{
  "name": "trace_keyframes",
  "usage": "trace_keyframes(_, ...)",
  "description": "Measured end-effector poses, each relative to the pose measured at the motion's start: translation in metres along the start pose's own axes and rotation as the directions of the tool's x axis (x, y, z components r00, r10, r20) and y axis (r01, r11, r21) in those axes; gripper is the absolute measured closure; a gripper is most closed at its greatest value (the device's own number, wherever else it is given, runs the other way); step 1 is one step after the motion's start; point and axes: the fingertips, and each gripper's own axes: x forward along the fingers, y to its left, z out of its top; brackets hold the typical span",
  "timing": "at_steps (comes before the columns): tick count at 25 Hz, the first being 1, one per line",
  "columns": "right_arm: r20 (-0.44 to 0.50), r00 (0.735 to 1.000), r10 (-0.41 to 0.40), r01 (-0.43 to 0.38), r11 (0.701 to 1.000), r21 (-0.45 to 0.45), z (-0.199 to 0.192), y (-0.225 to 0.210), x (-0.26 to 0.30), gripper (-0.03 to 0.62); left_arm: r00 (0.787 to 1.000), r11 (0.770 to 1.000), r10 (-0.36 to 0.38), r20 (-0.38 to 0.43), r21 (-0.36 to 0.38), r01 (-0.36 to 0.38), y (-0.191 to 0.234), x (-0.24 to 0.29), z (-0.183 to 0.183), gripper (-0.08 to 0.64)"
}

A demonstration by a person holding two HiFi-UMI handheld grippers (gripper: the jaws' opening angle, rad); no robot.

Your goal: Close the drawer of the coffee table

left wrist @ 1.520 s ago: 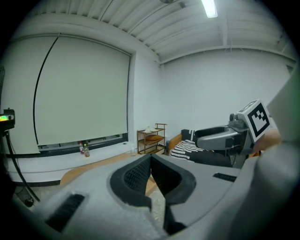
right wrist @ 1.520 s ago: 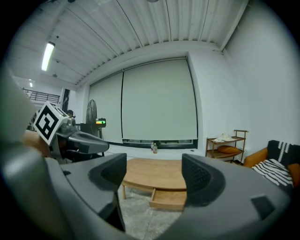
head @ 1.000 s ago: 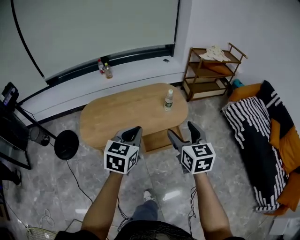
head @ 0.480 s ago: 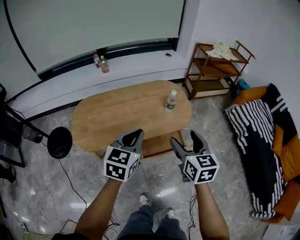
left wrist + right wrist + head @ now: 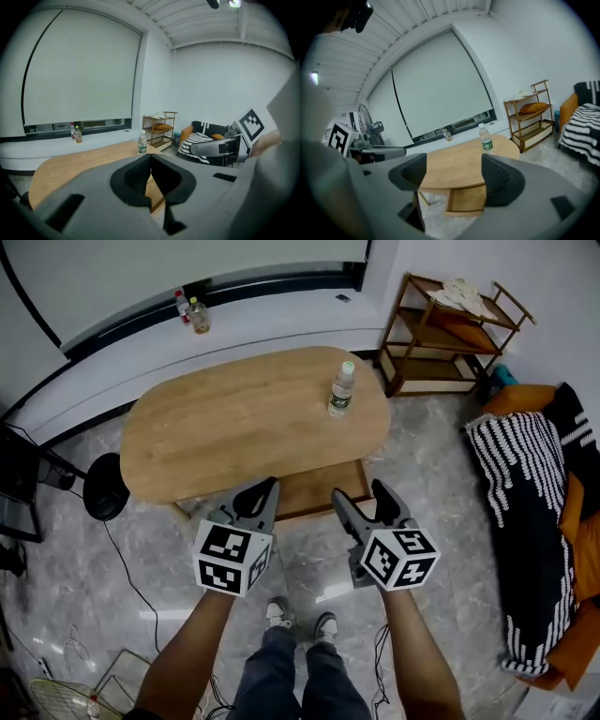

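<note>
At the far left, a round black stand base [image 5: 103,499] sits on the marble floor [image 5: 169,559] beside the oval wooden bench [image 5: 234,423]. The left claw [image 5: 266,487] hovers in front of the bench's near edge. Its own view shows its jaws pressed together with nothing between them [image 5: 151,158]. The drawer [image 5: 309,489] stands pulled out from under the bench's near side, between the two claws as seen from the head view, and neither claw touches it. The right claw [image 5: 359,491] is held level with the left one. Its jaws are spread wide and empty, framing the bench and the open drawer [image 5: 466,200] some way ahead. A water bottle [image 5: 341,390] stands upright near the bench's right end. Farther right, a wooden shelf rack [image 5: 450,334] stands against the wall, and a striped blanket [image 5: 525,484] lies over an orange sofa [image 5: 581,521].
</note>
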Motion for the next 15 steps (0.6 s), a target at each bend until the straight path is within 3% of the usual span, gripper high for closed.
trace_keyframes(9,-0.027,0.995,0.093,-0.088,0.984,0.155,-0.099,-0.035,0.009,0.23,0.998,0.996,0.063,-0.005,-0.067,-0.063,-0.03,0.023,-0.074,0.552)
trace_keyframes(15,-0.036,0.994,0.106,-0.092,0.958,0.271,-0.166,-0.054,0.029,0.23,0.994,0.99,0.106,-0.017,-0.089,-0.107,-0.03,0.036,-0.124,0.554)
